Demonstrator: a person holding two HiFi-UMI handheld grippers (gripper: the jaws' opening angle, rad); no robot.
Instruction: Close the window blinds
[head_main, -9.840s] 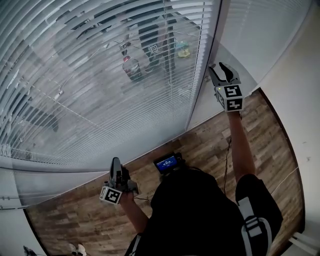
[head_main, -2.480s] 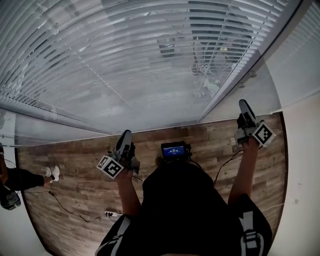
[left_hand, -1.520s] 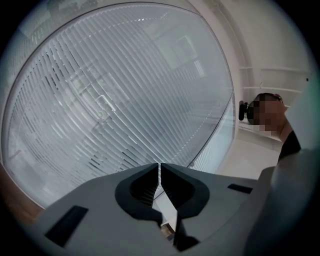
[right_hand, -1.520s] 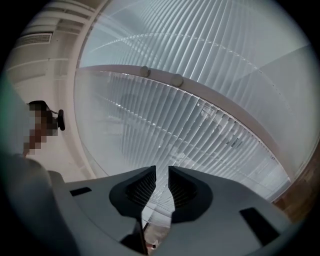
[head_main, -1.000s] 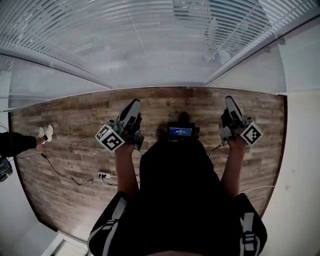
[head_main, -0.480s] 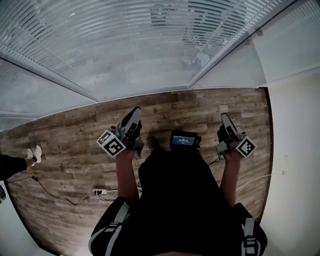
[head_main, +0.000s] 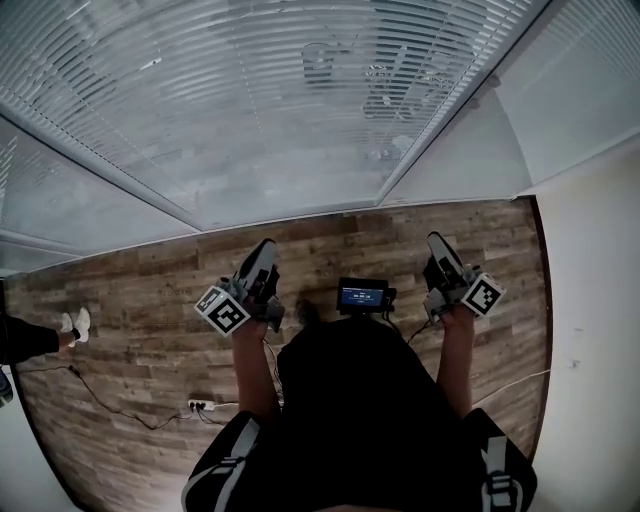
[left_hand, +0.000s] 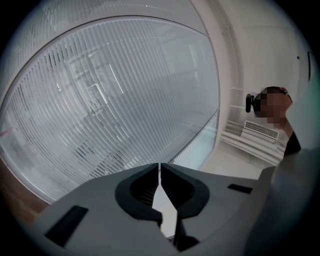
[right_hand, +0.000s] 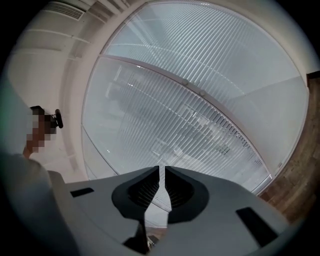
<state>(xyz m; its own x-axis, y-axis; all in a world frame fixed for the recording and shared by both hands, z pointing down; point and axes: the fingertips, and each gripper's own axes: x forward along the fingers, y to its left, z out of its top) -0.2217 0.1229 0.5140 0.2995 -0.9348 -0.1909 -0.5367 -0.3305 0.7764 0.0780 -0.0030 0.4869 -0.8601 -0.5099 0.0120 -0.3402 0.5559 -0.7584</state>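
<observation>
The window blinds (head_main: 250, 100) are hanging straight ahead of the person, lowered over tall glass and filling the upper part of the head view. Their pale horizontal slats are running across several panes, and dim shapes are showing through them in places. A white window frame (head_main: 440, 130) is dividing the wide pane from a narrower one on the right. Both gripper views are looking at the same slats (left_hand: 110, 100) (right_hand: 200, 100) from well apart.

The left gripper (head_main: 268, 246) is pointing at the glass with its fingers (left_hand: 150, 175) pressed together, only a thin slit showing between them. The right gripper (head_main: 436, 240) is pointing the same way. Its fingers (right_hand: 172, 177) have just been closing and are now sitting together with nothing between them.

Under the window, a floor (head_main: 130, 290) of brown wood planks is stretching across the room, and a plain white wall (head_main: 600, 330) is closing it on the right. A white power strip (head_main: 200, 406) is lying on the planks at the left with a thin cable (head_main: 110, 400) trailing from it. Another person's white shoe (head_main: 72, 324) is showing at the left edge.

A small screen (head_main: 363, 296) is glowing blue between the two arms, but its writing is too small to read. Each gripper is carrying a marker cube (head_main: 223, 310) with black-and-white square patterns and no readable words.
</observation>
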